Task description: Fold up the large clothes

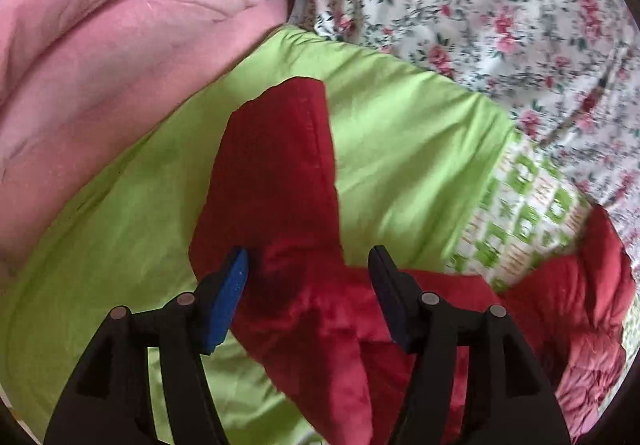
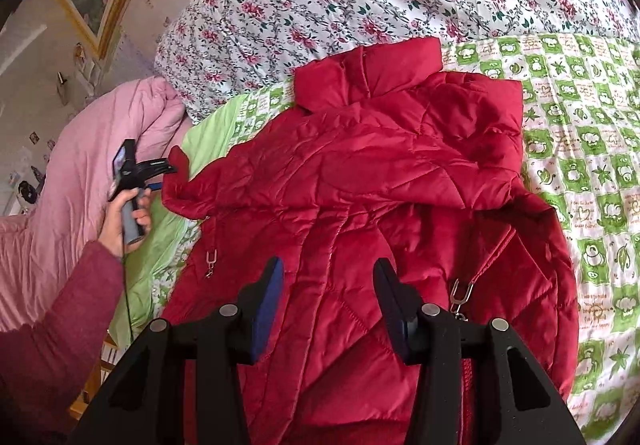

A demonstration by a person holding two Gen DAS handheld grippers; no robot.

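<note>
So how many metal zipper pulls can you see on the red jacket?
2. One zipper pull hangs on the red jacket at its left side, the other lower right by the right gripper. More may be hidden under folds.

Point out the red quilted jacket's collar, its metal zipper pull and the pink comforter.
Collar point(image 2: 376, 73), right wrist view, upright band's middle.
Metal zipper pull point(image 2: 461, 295), right wrist view, its loop.
Pink comforter point(image 1: 120, 57), left wrist view, folded bulk.

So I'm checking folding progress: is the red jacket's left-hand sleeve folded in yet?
Not yet. The sleeve lies out sideways on the green sheet, beside the open left gripper.
</note>
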